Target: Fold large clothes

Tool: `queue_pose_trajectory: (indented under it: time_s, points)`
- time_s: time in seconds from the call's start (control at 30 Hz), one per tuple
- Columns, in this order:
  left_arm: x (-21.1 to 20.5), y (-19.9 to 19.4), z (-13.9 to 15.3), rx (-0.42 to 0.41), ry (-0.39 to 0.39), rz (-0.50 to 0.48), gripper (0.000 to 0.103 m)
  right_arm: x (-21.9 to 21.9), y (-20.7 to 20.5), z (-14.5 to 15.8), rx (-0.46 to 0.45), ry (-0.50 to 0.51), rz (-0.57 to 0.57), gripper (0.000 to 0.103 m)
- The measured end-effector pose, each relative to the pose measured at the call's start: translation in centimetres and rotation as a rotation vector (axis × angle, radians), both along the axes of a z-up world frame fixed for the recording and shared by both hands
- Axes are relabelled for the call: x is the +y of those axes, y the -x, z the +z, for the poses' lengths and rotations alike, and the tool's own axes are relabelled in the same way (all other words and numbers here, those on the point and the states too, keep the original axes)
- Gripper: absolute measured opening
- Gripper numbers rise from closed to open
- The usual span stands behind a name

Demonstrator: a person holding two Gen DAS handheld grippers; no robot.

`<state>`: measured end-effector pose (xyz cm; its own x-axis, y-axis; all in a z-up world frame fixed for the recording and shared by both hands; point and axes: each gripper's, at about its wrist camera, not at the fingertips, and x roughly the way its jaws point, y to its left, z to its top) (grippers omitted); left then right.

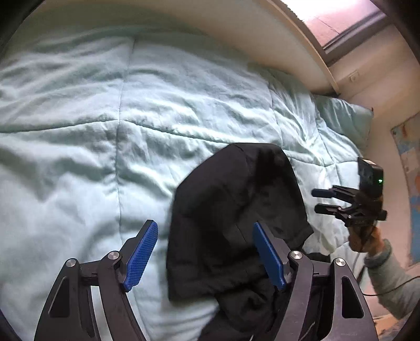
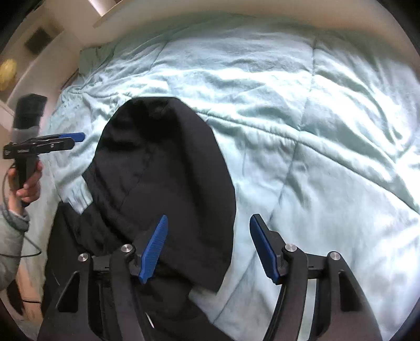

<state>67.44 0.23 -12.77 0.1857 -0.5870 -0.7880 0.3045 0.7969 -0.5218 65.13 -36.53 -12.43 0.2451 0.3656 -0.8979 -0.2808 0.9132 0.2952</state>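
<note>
Nearest the lens in the left wrist view we see the left gripper [image 1: 203, 251], its jaws spread wide, the blue pads [image 1: 143, 255] clear of any cloth; nothing is held between them. Beneath and between these jaws lies the black garment [image 1: 236, 209], a large dark piece of clothing spread on the pale green quilt [image 1: 105, 105] of the bed. We note that its lower part spills over the near edge of the bed, below the gripper, while its rounded upper end reaches toward the middle of the quilt.

From the right wrist view we see the right gripper [image 2: 207, 246], jaws likewise parted and empty; its left pad hangs over the garment's near right border, its right pad over bare quilt. We cannot tell whether either pad brushes the fabric, though neither pair presses on it.

Farther off, each view shows the opposite tool raised above the bed's side edge, well apart from the garment: a hand [image 1: 365, 238] in a grey sleeve [image 1: 393, 280] grips the right tool, and a second hand [image 2: 25, 183] grips the left.

Farthest, a pillow [image 1: 344, 118] rests at the bed's far right corner against the cream wall [image 1: 236, 23], beneath a window [image 1: 338, 18].
</note>
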Motion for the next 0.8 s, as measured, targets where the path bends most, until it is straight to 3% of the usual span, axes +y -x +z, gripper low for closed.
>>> queue_pose_trajectory:
  time_s: [0.13,0.37,0.47,0.57,0.63,0.8]
  points:
    - [-0.7,-2.7,-3.1,0.097,0.063,-0.073,0.076,0.4,-2.4,-2.3,0.051,-0.089,0.002,0.068]
    - [-2.9,-3.8,-5.7,0.154,0.211,-0.176,0.077,2.0,-4.3,-5.3,0.083,-0.236,0.070,0.068]
    - [-3.2,-3.2,-5.0,0.107,0.216,-0.175,0.076,3.4,-4.6,-5.8,0.076,-0.214,0.108,0.050]
    - [-3.4,-1.5,-3.3,0.008,0.155,-0.193,0.036,4.4,-3.8,-4.8,0.044,-0.175,0.132,0.037]
    - [-3.1,-0.5,-2.0,-0.028,0.157,-0.191,0.030,5.3,-2.2,-2.7,-0.008,-0.145,0.164,0.021]
    - [-1.8,6.1,4.9,-0.185,0.150,-0.217,0.024,7.0,3.7,4.0,-0.168,-0.089,0.192,0.018]
